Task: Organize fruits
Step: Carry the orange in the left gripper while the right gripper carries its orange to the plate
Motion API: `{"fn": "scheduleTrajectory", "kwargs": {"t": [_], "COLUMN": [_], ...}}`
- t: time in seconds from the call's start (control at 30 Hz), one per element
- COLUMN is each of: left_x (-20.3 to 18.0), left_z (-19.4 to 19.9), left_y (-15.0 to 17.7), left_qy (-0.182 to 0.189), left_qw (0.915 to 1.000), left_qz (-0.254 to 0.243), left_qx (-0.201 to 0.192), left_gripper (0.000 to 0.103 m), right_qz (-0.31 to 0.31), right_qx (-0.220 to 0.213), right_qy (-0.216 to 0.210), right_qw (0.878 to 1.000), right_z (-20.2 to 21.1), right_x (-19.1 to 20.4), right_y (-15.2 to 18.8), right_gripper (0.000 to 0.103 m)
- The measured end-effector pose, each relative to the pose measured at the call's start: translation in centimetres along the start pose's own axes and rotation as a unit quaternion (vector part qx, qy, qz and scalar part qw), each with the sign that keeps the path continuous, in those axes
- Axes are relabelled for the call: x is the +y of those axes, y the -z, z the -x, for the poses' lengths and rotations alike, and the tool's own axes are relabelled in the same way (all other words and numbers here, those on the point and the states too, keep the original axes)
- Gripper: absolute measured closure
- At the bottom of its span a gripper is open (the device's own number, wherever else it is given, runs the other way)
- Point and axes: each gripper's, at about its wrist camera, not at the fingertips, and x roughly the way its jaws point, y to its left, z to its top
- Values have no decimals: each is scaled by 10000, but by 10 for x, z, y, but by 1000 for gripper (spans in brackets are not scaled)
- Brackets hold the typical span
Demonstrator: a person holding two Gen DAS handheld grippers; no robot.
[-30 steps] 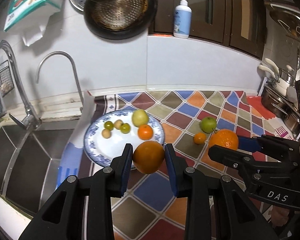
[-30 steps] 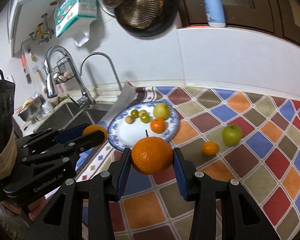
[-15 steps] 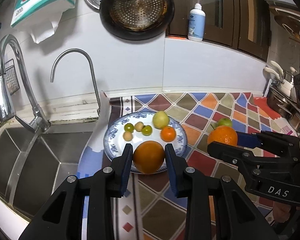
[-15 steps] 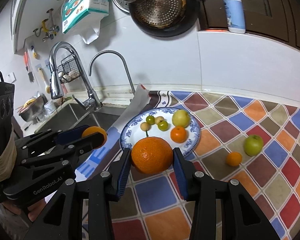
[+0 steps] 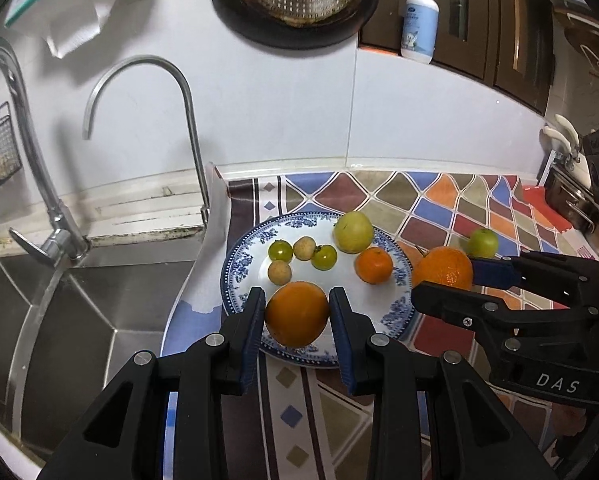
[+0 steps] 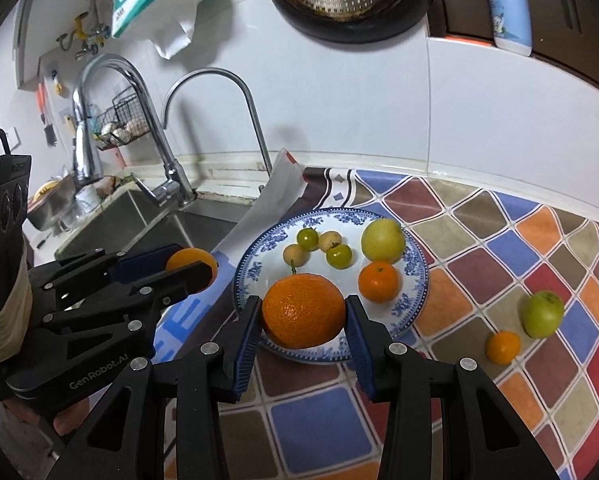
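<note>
Two grippers each squeeze a fruit above the plate (image 5: 395,304): the left gripper (image 5: 297,316) clamps a smooth orange (image 5: 296,314), the right gripper (image 6: 302,314) a bumpy orange (image 6: 303,311). Lower both slowly onto bare white spots, away from the little fruits, then let go.

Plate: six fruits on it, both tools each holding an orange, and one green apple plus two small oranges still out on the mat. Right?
One thing is off: only one small orange is left on the mat, beside the green apple; the right wrist view shows it. The plate count and both held oranges are correct.
</note>
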Motion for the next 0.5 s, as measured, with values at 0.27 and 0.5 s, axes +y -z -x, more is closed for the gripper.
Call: {"fn": "scheduleTrajectory", "kwargs": {"t": [0.27,0.5], "left_x": [14,22], "left_z": [-48,-83], "left_y": [-5,-2], "left_qy": [202,275], "left_qw": [9995,9982], "left_qz": [-77,-186], "left_qx": [228,495], "left_gripper": [70,70], "right_qz": [27,-56], "right_qx": [208,434], "right_qy": [26,48], "right_qw": [9998,9990], "right_z": [-45,-78], "right_x": [-11,-22], "right_y": [-9,-11], "right_gripper": [61,61]}}
